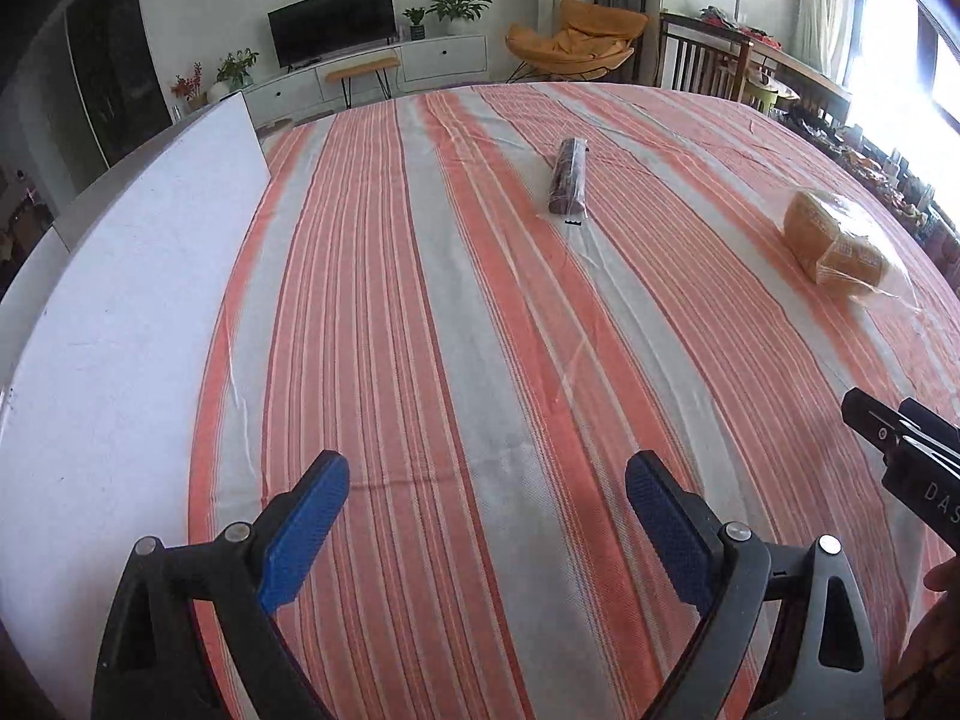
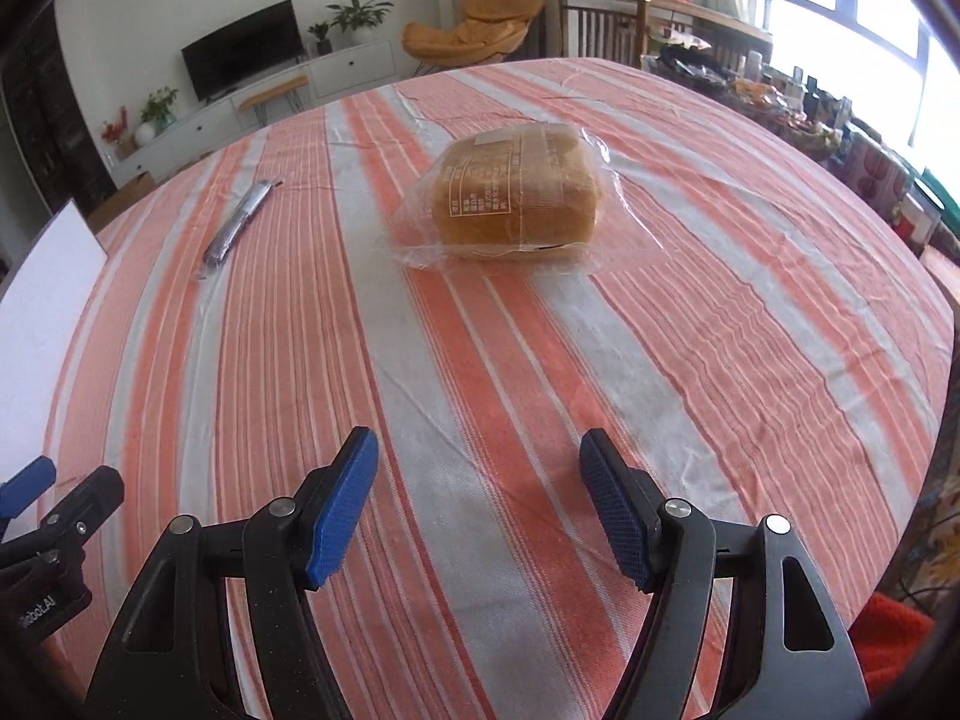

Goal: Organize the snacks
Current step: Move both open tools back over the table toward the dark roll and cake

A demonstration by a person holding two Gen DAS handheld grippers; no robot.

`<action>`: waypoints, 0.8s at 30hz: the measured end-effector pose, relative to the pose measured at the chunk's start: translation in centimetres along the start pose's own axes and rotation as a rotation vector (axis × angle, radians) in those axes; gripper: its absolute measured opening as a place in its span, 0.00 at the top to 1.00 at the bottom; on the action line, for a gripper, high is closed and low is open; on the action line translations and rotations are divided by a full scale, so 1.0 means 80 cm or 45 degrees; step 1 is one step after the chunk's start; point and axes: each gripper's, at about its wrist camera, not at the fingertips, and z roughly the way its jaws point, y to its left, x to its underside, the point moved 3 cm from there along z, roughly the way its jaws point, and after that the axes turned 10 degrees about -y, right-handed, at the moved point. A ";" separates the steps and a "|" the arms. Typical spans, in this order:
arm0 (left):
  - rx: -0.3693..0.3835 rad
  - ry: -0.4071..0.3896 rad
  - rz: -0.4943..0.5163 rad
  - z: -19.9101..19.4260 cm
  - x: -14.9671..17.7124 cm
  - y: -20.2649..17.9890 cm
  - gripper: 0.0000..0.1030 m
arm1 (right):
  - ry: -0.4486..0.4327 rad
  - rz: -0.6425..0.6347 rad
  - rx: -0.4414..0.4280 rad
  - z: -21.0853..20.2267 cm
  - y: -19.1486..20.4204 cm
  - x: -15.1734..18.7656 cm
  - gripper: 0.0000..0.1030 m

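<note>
Both the left tongs (image 1: 486, 516) and right tongs (image 2: 480, 501) hang released and empty over the striped bench (image 2: 720, 324). The bagged bread (image 2: 519, 195) sits upper centre of the right view, the dark snack stick (image 1: 569, 177) upper centre of the left view. Likely step: approach; next, each must reach forward and straddle its snack.

Bare striped table (image 2: 480, 360) lies ahead; only the bagged bread (image 2: 516, 198) and dark snack stick (image 1: 569, 177) interrupt it.

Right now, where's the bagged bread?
The bagged bread lies on the striped tablecloth, straight ahead of the open right gripper in the right wrist view. The dark snack stick lies apart to its left.
</note>
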 end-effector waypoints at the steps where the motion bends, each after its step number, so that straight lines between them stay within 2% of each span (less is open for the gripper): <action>1: 0.000 0.000 -0.001 0.006 0.002 0.001 0.08 | -0.001 -0.007 0.004 0.000 0.000 0.001 0.28; 4: 0.021 -0.012 -0.054 0.009 0.001 0.008 0.08 | -0.003 -0.024 0.016 0.001 0.002 0.002 0.28; 10: 0.008 -0.010 -0.080 0.018 0.004 0.013 0.00 | -0.003 -0.071 0.042 0.004 0.009 0.004 0.25; 24: 0.009 -0.009 -0.079 0.020 0.005 0.012 0.00 | -0.012 -0.084 0.049 0.003 0.008 0.005 0.21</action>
